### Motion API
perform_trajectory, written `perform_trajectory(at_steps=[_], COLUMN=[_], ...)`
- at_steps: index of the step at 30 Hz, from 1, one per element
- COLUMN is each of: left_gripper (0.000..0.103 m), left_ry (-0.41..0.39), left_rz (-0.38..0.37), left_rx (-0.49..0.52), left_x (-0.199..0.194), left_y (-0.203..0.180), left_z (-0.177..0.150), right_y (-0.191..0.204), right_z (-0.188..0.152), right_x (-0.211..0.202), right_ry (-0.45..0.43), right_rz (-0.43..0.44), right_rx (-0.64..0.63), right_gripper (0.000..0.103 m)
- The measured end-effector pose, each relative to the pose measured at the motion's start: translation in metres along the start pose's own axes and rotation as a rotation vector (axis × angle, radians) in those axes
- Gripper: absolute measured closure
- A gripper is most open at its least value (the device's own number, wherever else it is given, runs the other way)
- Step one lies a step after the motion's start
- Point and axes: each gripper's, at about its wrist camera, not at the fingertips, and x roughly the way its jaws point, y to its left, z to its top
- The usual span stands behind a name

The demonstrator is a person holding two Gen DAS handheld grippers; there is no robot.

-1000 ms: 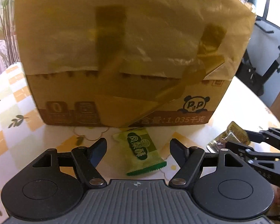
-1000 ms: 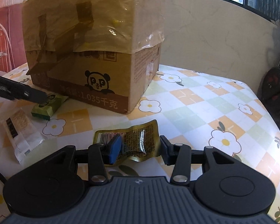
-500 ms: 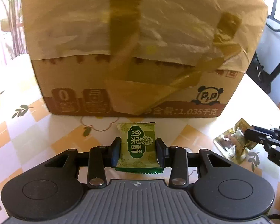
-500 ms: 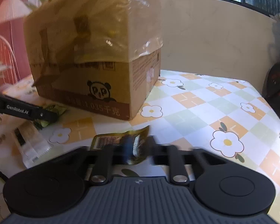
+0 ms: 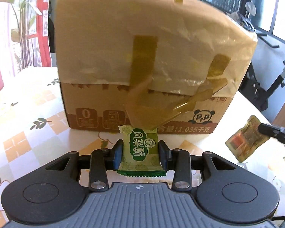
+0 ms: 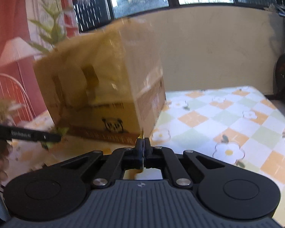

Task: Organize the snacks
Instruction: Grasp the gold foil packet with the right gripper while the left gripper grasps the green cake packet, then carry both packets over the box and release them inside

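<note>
1. The left gripper point(image 5: 140, 153), black with two blue-padded fingers point(image 5: 117, 154), has its jaws drawn in from both sides against a green snack packet, which they clamp between the pads.
2. The right gripper point(image 6: 142, 148), of the same black make, has its jaws pressed nearly together, with only a thin gold edge showing between the pads.
3. In the left wrist view its dark fingers reach in from the far right edge, holding a gold foil packet clear of the table.
4. In the right wrist view the left gripper enters from the left edge as a long black finger.
</note>
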Motion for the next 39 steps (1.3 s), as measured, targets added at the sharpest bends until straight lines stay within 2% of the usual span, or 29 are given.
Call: perform_trajectory(at_steps=[12,18,24,27,31,37,38,39], left_gripper=[0.062,0.062,0.062,0.062,0.062,0.061,0.06,0.053], left_ry=[-0.154,-0.233,-0.345,-0.384,-0.397,-0.348,-0.34,-0.329], left_rz=[0.004,0.041,0.051,0.039,0.02,0.027,0.029,0.034], left_rx=[-0.022,-0.037,-0.006,-0.002,0.03,0.036,0.047,0.057], left_x=[-0.065,-0.09,-0.106,-0.105,-0.088,-0.043,-0.036,-0.031], left_y=[0.02,0.035,0.034,0.031,0.023,0.019,0.018,0.018], left_z=[0.013,0.036,0.078,0.103,0.137,0.17,0.173,0.174], right_y=[0.051,0.076,0.092,0.096,0.101,0.105,0.105,0.104], right_z=[0.079,0.118,0.152,0.164,0.171,0.163,0.161,0.158], right_x=[-0.043,-0.036,-0.01,0.01,0.047,0.096,0.101,0.103], right_ry=[-0.192,-0.256,-0.313,-0.314,-0.28,-0.205,-0.194,-0.189], right_rz=[0.074,0.109,0.138,0.142,0.136,0.071,0.052,0.036], right_rx=[-0.148,-0.231,-0.265,-0.248,-0.177,-0.085,-0.073,-0.065], right_gripper=[0.102,0.102,0.103,0.102,0.102,0.102,0.101,0.098])
